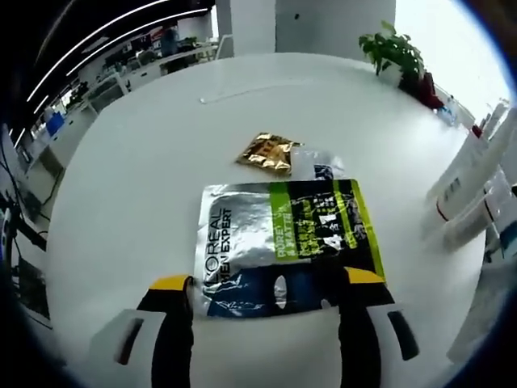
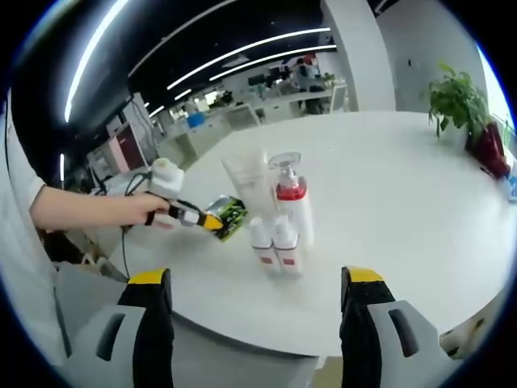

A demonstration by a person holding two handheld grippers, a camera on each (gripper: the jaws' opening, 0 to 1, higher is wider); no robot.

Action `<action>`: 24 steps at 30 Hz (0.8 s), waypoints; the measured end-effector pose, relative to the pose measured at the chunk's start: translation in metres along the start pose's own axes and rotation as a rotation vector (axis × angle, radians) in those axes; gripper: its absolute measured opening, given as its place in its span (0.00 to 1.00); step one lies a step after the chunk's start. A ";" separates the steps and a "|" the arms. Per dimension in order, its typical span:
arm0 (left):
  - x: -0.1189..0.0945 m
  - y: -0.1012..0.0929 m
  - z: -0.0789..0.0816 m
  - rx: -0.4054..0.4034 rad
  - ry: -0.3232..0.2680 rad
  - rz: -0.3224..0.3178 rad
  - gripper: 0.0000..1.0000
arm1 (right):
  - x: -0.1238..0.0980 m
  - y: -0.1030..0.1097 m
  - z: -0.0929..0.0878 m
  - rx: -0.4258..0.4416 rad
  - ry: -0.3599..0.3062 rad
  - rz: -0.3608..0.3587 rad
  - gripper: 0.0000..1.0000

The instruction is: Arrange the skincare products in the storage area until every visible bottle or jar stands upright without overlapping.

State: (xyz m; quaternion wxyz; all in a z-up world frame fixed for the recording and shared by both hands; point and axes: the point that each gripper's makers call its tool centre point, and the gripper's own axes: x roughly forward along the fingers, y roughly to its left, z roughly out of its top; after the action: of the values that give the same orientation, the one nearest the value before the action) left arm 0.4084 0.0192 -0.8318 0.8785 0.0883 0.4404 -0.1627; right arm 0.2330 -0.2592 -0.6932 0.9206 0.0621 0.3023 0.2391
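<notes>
left hand-held gripper (image 1: 270,284) hangs low over the white bench (image 1: 121,178) with its jaws apart, straddling the near edge of a flat foil sachet (image 1: 283,242) without clamping it. the right hand-held gripper (image 2: 257,284) is also spread wide and holds nothing; it looks across at a tight cluster of upright products: a pump bottle with a red collar (image 2: 291,198), a clear tube (image 2: 246,182) behind it, and two small white tubes (image 2: 272,242) standing on their caps.

the sachet looks thin, light and floppy, its foil probably slippery (it would likely buckle if pinched mid-face), so a sealed edge seems the best place to grip. its print reads "l'oreal men expert" beside a green panel whose small text i cannot read. a crumpled gold wrapper (image 1: 268,152) lies just beyond it. labels on the bottles are too small to read.
</notes>
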 end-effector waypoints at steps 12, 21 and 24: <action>-0.001 0.014 0.000 -0.054 -0.039 0.014 0.45 | 0.000 0.000 0.000 0.001 0.002 -0.003 0.85; -0.005 0.019 -0.001 -0.039 -0.088 0.032 0.32 | 0.000 0.000 -0.001 0.000 0.007 -0.004 0.85; -0.007 0.020 0.002 0.004 -0.115 0.037 0.23 | 0.000 0.000 -0.001 0.000 0.008 -0.005 0.85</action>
State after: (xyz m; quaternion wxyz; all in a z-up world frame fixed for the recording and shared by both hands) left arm 0.4130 0.0389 -0.8250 0.9050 0.0886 0.3873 -0.1521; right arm 0.2325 -0.2597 -0.6943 0.9201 0.0603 0.3060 0.2370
